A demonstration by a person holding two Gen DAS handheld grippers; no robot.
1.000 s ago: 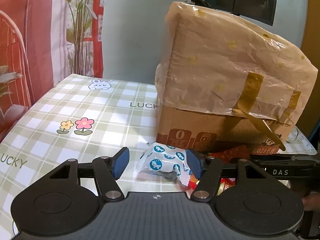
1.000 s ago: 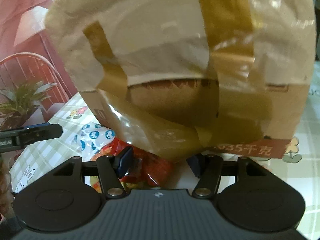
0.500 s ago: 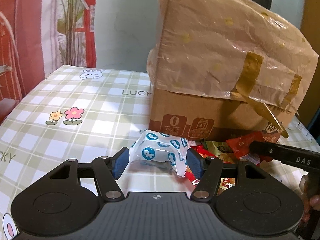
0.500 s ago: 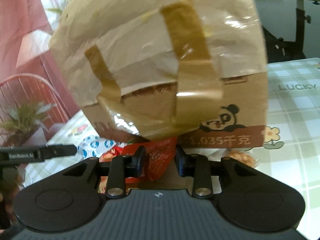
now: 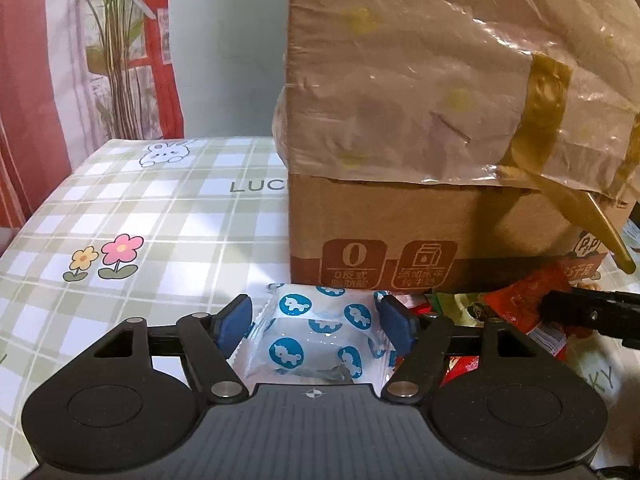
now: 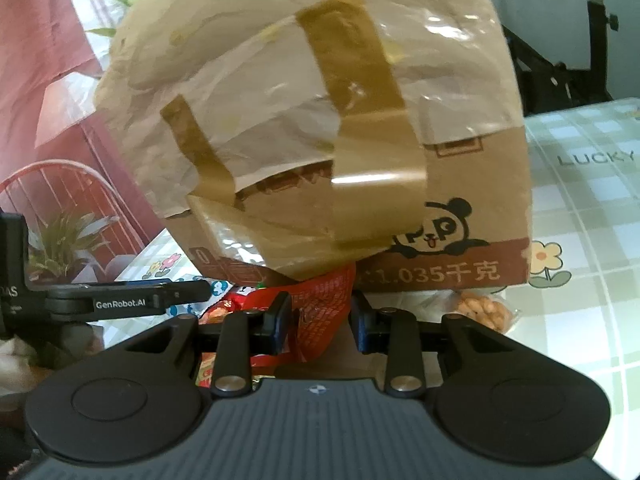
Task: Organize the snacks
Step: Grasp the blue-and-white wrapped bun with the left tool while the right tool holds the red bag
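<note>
Cardboard box (image 5: 440, 216), wrapped in crinkled plastic and strapped with brown tape, stands on a green-checked tablecloth (image 5: 132, 216), and everything else sits at its foot. The left wrist view shows the box's side with 2 printed icons; just in front of that side lies a clear packet (image 5: 316, 340) dotted with blue circles. The left gripper (image 5: 316, 320) straddles this packet with its jaws opening; the blue pads (image 5: 234, 322) stand just off the wrapper's edges, so nothing is gripped. To the right of the packet, along the box's base, lie green and red wrappers, and the right gripper's black finger reaches in from the right edge over a red pouch (image 5: 524, 300).

The right wrist view shows another face of the box, with a panda print and a brown band of text. Here the right gripper (image 6: 320, 316) is narrowed on the red pouch (image 6: 320, 304), which rises between its fingers just under the box's lower edge. This view alone shows a clear bag of nuts (image 6: 482, 306) against the box's base to the right, and the left gripper's arm (image 6: 120, 300) at the left. More red wrappers (image 6: 224, 308) sit near the box's left corner.
</note>
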